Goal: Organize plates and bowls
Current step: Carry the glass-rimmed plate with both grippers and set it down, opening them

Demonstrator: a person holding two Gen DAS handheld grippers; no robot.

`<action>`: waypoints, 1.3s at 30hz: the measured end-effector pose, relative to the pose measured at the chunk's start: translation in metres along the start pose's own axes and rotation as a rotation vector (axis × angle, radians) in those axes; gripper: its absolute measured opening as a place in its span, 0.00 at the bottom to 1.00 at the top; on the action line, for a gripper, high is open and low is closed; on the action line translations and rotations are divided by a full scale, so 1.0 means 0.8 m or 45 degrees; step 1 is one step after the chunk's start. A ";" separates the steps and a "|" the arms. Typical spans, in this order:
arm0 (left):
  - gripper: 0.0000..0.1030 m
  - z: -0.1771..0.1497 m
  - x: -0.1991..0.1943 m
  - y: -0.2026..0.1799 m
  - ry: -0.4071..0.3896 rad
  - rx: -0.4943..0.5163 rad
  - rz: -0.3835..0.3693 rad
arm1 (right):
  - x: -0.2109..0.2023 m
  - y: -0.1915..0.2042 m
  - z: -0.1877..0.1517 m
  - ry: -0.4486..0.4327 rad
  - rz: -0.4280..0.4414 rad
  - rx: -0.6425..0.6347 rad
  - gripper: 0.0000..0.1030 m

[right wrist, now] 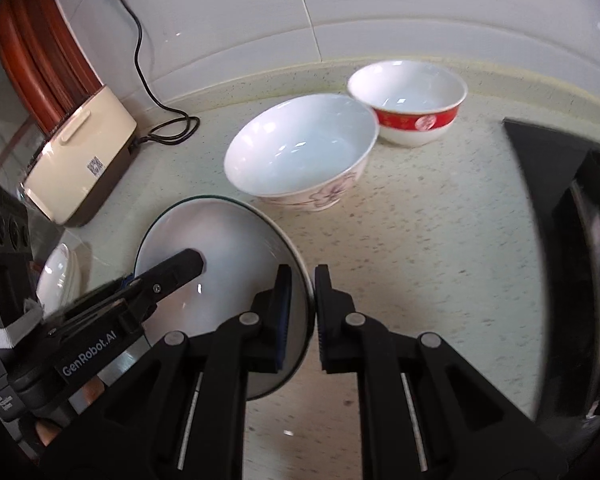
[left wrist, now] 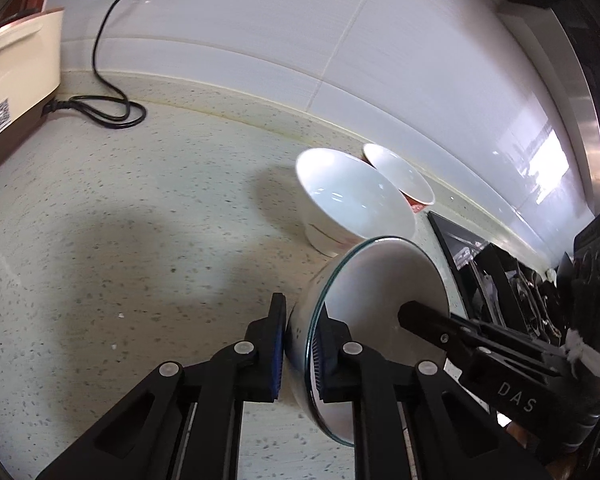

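Transfer seems the step in hand: left gripper point(left wrist: 300, 344) and right gripper point(right wrist: 302, 316) each pinch opposite rims of the green-rimmed bowl point(right wrist: 220, 264), tilted above the counter point(right wrist: 420, 260), so next comes carrying it toward the flowered bowl point(right wrist: 300, 152) and the red-banded bowl point(right wrist: 408, 100) to nest it.

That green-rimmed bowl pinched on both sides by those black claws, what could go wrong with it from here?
1. The green-rimmed bowl hangs tilted, held only by its thin rim in the left gripper and right gripper; it might slip and chip on the counter.
2. If the two grippers pull apart or twist differently, the rim could crack.
3. The flowered bowl and red-banded bowl sit close ahead; a swing could knock them.
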State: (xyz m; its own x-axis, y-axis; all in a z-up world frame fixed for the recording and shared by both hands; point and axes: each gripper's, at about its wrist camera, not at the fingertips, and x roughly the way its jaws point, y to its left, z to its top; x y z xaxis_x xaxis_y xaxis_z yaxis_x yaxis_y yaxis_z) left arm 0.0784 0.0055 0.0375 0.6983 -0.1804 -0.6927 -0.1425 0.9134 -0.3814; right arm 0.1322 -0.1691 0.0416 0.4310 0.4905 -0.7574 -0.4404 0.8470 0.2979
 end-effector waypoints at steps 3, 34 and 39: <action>0.12 0.003 -0.004 0.017 0.000 -0.057 -0.006 | 0.007 0.007 0.001 0.014 0.078 0.043 0.14; 0.26 -0.007 -0.084 0.122 -0.288 -0.291 0.170 | 0.057 0.130 -0.003 0.048 0.246 -0.032 0.15; 0.27 -0.010 -0.091 0.132 -0.312 -0.321 0.207 | 0.061 0.136 -0.006 0.067 0.282 -0.024 0.16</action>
State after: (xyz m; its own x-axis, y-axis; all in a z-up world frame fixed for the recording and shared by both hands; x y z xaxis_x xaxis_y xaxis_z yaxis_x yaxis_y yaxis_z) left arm 0.0069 0.1117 0.0426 0.7947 0.0800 -0.6017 -0.4122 0.7988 -0.4382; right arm 0.1017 -0.0543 0.0346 0.2807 0.6526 -0.7038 -0.5348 0.7153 0.4499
